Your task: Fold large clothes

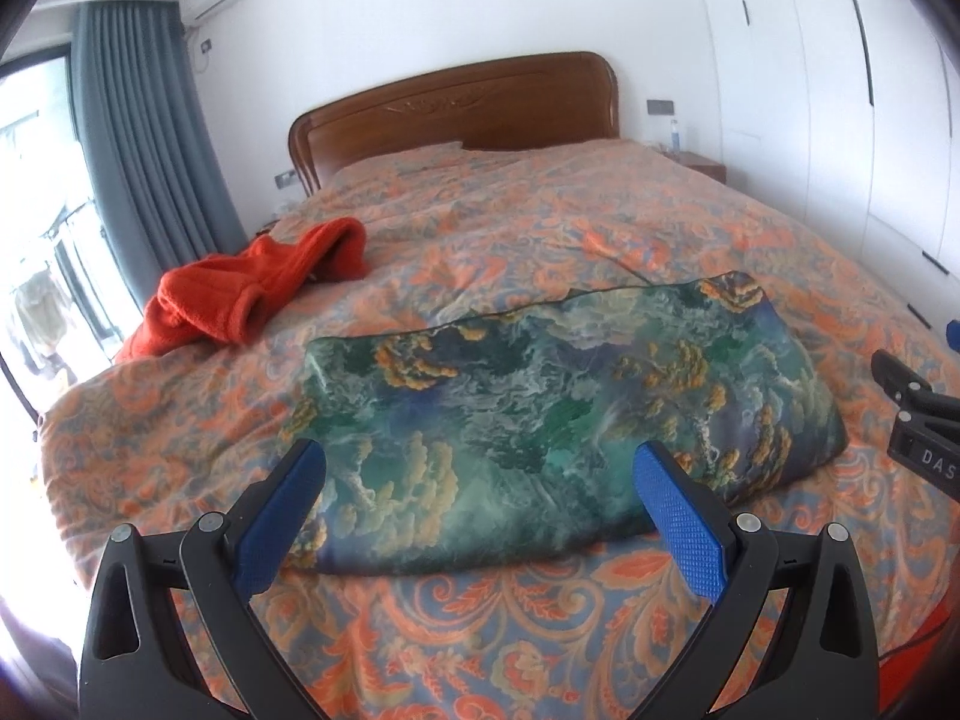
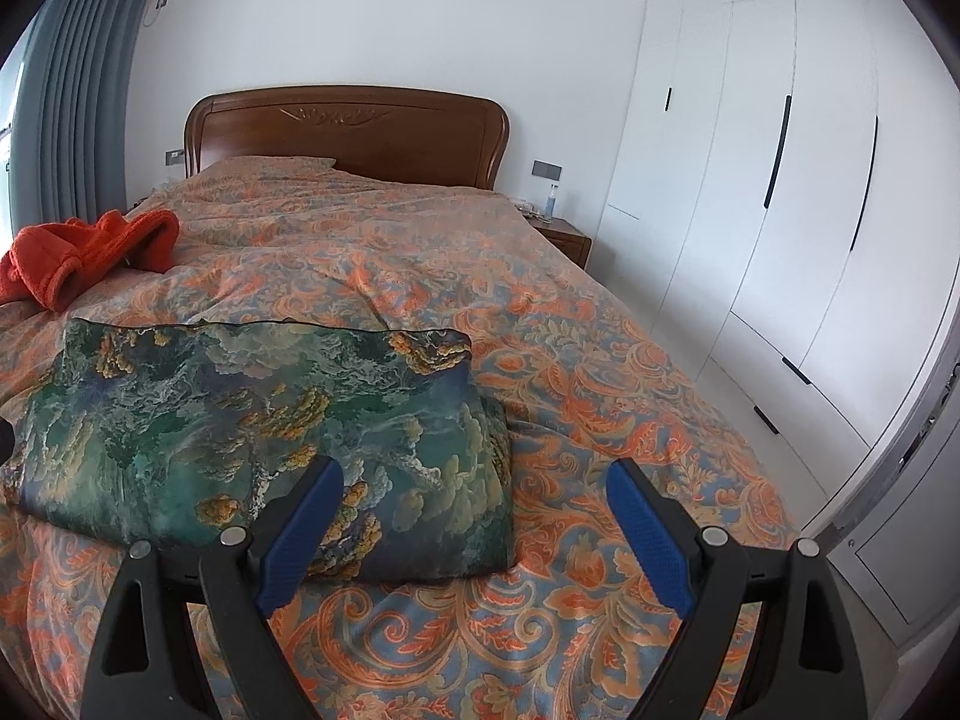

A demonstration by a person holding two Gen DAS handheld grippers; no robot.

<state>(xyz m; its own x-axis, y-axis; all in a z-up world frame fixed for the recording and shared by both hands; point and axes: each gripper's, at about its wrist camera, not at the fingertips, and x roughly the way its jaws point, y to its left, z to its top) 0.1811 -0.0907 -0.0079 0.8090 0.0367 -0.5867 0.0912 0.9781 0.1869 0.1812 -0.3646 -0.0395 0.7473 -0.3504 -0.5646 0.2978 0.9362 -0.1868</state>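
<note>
Both wrist cameras look down the bed with the orange flowery cover [image 1: 540, 228] toward its brown wooden headboard [image 2: 348, 132]. The left one probably sits a bit closer. Both see the folded green-blue cloth [image 1: 540, 408].

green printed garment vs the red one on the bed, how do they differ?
The green printed garment is folded into a flat rectangle; the red garment lies in a crumpled heap. The green one sits at the near end of the bed, the red one farther back by the left edge. Green looks smooth and patterned, red plain and fleecy. Neither is held.

red garment [image 2: 78, 255] cut off at left edge, right tool [image 1: 918, 420] partly out of frame, bedside bottle [image 2: 551, 199] too small
</note>
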